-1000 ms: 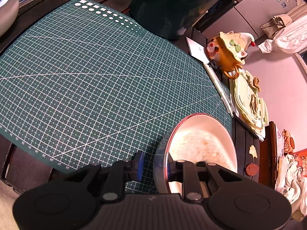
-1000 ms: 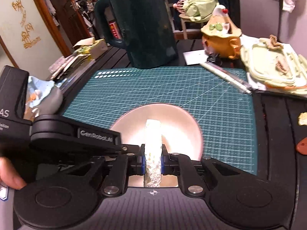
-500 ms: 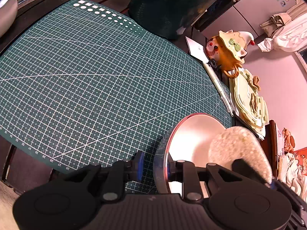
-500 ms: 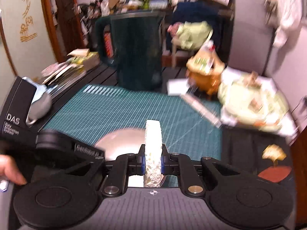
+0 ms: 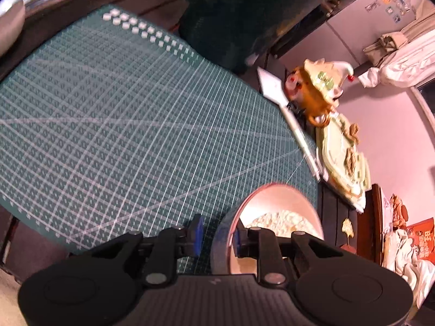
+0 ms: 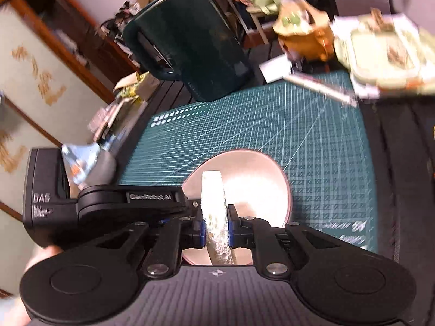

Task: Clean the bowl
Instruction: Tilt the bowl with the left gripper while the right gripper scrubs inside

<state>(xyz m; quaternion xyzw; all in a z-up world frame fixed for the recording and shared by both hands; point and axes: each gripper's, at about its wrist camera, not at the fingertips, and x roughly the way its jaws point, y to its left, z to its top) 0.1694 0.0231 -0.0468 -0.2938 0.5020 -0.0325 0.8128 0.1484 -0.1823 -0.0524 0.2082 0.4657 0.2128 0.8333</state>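
Note:
A pale pink bowl [image 5: 282, 203] with a bluish outside is tilted on the green cutting mat [image 5: 130, 125]. My left gripper [image 5: 217, 236] is shut on the bowl's near rim, one pad outside the wall and one inside. A cream, rough sponge [image 6: 213, 190] stands on edge between the pads of my right gripper [image 6: 216, 231], which is shut on it. The sponge reaches into the bowl [image 6: 258, 179] and shows in the left wrist view as a crumbly patch [image 5: 280, 220] on the inner wall. The left tool's black casing [image 6: 108, 203] lies left of the bowl.
A dark green pitcher [image 6: 190, 40] stands at the mat's far edge. An orange figurine teapot [image 6: 307, 32], stacked pale green trays [image 6: 386, 51] and a long white cutter [image 5: 299, 135] line the right side. A foil packet [image 6: 81, 160] lies at the left. Dark slatted table surrounds the mat.
The sponge was in the bowl, swung out to the right past the rim, and is now back inside. The right gripper has rolled. The left gripper still holds the rim.

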